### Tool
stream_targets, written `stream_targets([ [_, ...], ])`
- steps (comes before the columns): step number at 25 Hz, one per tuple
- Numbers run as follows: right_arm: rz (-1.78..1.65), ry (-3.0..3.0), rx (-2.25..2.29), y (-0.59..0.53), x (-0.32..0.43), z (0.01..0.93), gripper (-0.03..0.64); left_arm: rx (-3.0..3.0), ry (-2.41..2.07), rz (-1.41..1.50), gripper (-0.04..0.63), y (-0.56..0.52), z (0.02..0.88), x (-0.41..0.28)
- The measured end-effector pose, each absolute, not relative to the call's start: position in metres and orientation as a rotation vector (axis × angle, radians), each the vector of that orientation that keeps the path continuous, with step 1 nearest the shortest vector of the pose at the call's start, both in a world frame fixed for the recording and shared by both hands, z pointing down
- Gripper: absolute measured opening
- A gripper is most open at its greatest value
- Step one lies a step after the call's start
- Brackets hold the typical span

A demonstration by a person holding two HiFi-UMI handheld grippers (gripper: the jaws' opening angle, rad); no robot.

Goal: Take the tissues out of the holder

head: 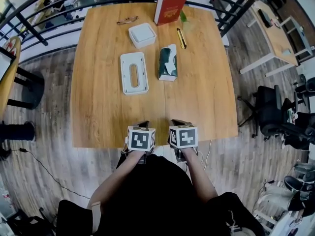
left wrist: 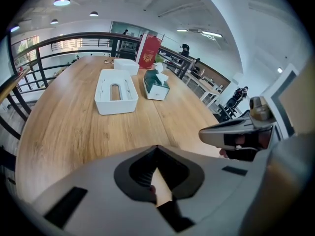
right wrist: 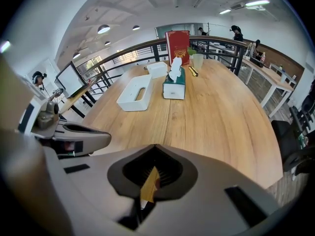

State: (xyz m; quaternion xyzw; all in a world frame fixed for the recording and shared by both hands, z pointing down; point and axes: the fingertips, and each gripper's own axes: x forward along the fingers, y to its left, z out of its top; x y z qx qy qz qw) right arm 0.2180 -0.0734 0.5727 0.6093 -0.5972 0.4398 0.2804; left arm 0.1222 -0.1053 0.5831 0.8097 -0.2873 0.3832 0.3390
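Observation:
A white tissue holder point(head: 134, 73) with a slot in its top lies on the wooden table point(head: 103, 117), seen also from the left gripper point(left wrist: 116, 97) and the right gripper point(right wrist: 135, 93). Just right of it lies a green tissue pack point(head: 168, 63) point(left wrist: 156, 85) point(right wrist: 174, 86), a white tissue poking out of its far end. My left gripper point(head: 143, 124) point(left wrist: 156, 147) and right gripper point(head: 173, 123) point(right wrist: 155, 145) hover side by side at the table's near edge, well short of both. Each has its jaws closed together with nothing between them.
Behind the holder sits a smaller white box point(head: 142, 35). A red book point(head: 170, 6) stands at the far edge, with glasses point(head: 127, 20), a yellow pen point(head: 181, 38) and a green cup point(right wrist: 198, 60) nearby. A black railing point(head: 44, 28) curves round the table's far side.

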Motion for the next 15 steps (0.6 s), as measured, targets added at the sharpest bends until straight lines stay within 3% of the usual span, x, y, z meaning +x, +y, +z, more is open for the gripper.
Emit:
stream_targets([
  [15, 1.165, -1.645, 1.637, -0.066, 0.217, 0.566, 0.011, 2.110, -0.783, 0.993, -0.001, -0.094, 0.578, 0.120],
])
